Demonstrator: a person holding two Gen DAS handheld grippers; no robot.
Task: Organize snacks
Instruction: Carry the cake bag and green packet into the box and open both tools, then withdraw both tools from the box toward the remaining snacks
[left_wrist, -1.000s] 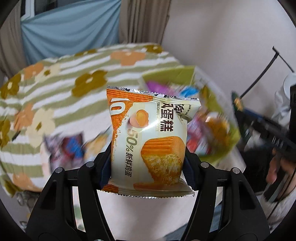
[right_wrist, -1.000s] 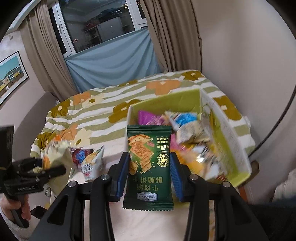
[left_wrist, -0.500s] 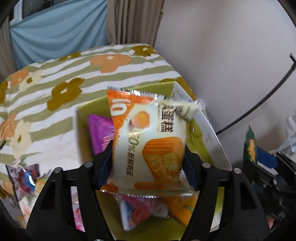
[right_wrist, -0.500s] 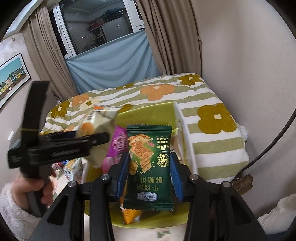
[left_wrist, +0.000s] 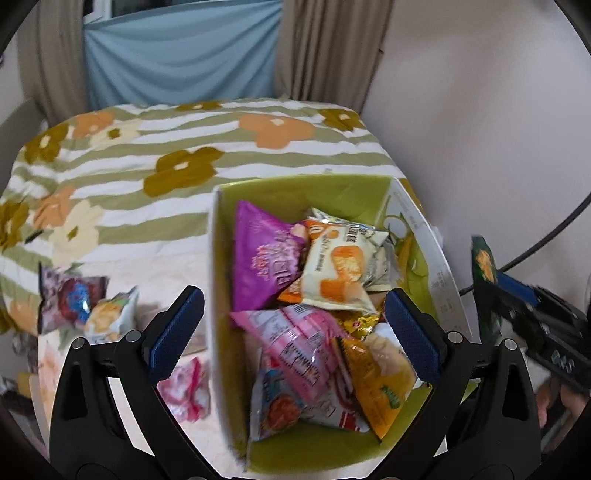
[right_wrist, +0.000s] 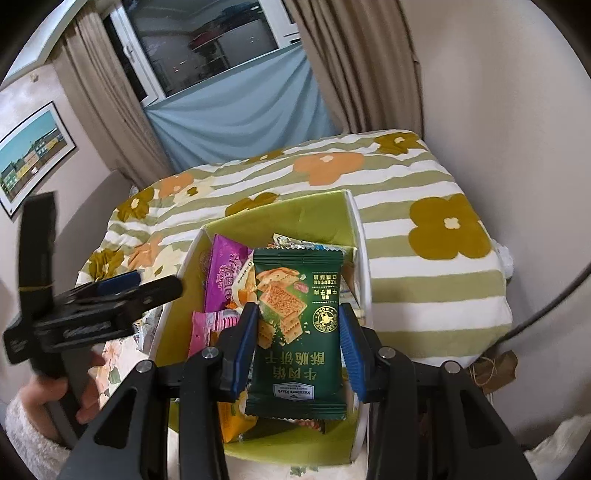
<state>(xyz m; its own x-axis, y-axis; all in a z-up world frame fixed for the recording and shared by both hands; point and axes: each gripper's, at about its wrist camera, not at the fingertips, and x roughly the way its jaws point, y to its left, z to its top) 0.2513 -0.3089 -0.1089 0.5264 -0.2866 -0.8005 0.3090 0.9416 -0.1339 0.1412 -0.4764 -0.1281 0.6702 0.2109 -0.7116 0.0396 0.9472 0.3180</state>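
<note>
The jaws of my left gripper are opening wide above the green box, and nothing is pressed between the pads. The orange-and-cream egg cake packet lies loose in the box on other snacks, beside a purple packet. My right gripper is shut on a dark green cracker packet, held upright over the near part of the box. The left gripper shows side-on at the left of the right wrist view, held by a hand.
The box stands on a bed with a striped flowered cover, close to the wall on the right. A pink packet and an orange one fill its near half. Loose snacks lie on the bed to its left.
The left gripper moved over the box, opened, and let go of the egg cake packet, which dropped in. The right gripper came over the box with its green packet still gripped.
</note>
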